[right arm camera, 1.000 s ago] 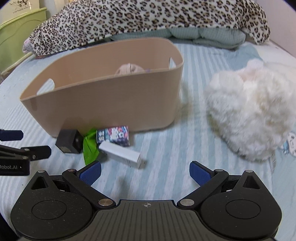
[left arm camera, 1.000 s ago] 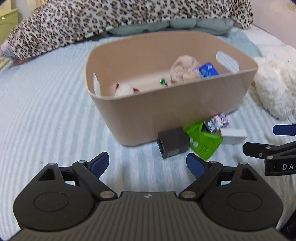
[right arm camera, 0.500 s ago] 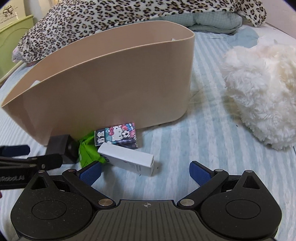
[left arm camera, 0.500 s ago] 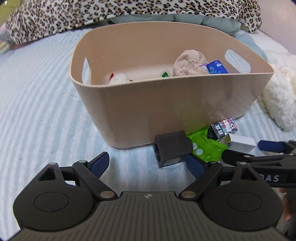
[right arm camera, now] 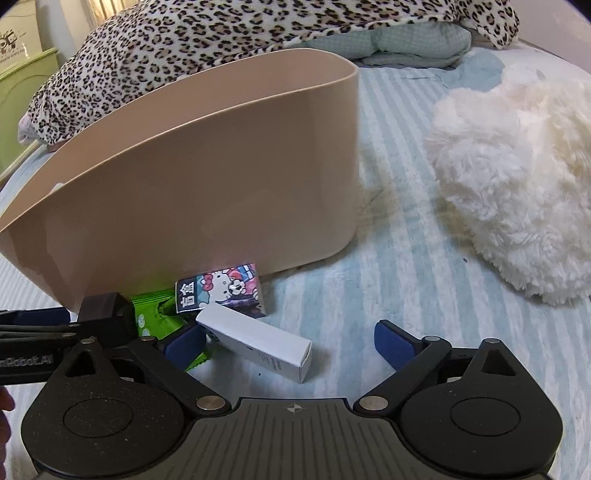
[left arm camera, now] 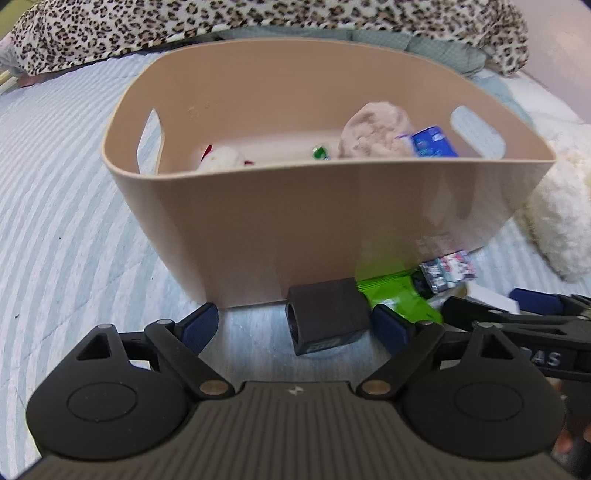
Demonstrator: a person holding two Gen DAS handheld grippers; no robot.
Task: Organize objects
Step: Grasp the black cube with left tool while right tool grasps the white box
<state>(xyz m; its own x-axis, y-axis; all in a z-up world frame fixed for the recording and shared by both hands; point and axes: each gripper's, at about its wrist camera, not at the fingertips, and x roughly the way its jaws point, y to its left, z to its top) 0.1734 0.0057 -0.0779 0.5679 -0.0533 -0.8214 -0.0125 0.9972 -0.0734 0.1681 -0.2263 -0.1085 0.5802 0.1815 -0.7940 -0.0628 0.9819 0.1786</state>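
Note:
A beige plastic basket stands on the striped bed; in the right wrist view it fills the left. Inside lie a pink plush, a blue packet and a white plush. In front of it lie a black cube, a green packet, a cartoon box and a white box. My left gripper is open, the cube just ahead between its fingers. My right gripper is open around the white box.
A fluffy white plush lies right of the basket. A leopard-print blanket and teal pillows lie behind. A green cabinet stands at the far left.
Both grippers have moved forward and lower toward the items in front of the basket. The black cube and white box now sit between the open fingers.

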